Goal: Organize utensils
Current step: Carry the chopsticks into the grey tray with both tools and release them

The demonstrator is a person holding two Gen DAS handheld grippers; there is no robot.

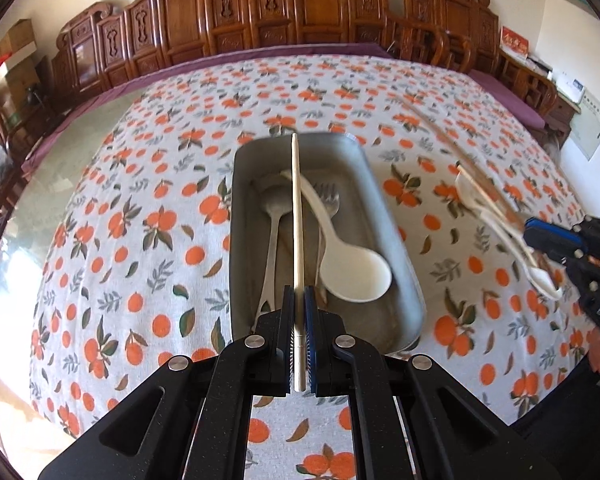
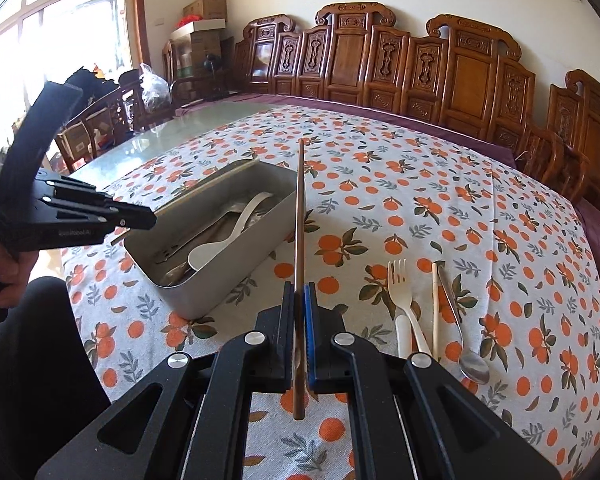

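The left claw (image 1: 299, 312) is clamped on a pale chopstick (image 1: 297, 216), held lengthwise over the grey tray (image 1: 404, 264). The right claw (image 2: 299, 312) is clamped on a brown chopstick (image 2: 300, 216), raised above the surface (image 2: 480, 216) right of the tray.

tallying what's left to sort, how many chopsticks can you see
3: a pale wooden chopstick in the left gripper, a dark brown chopstick in the right gripper, a pale chopstick lying on the orange-print tablecloth. Others may be hidden.
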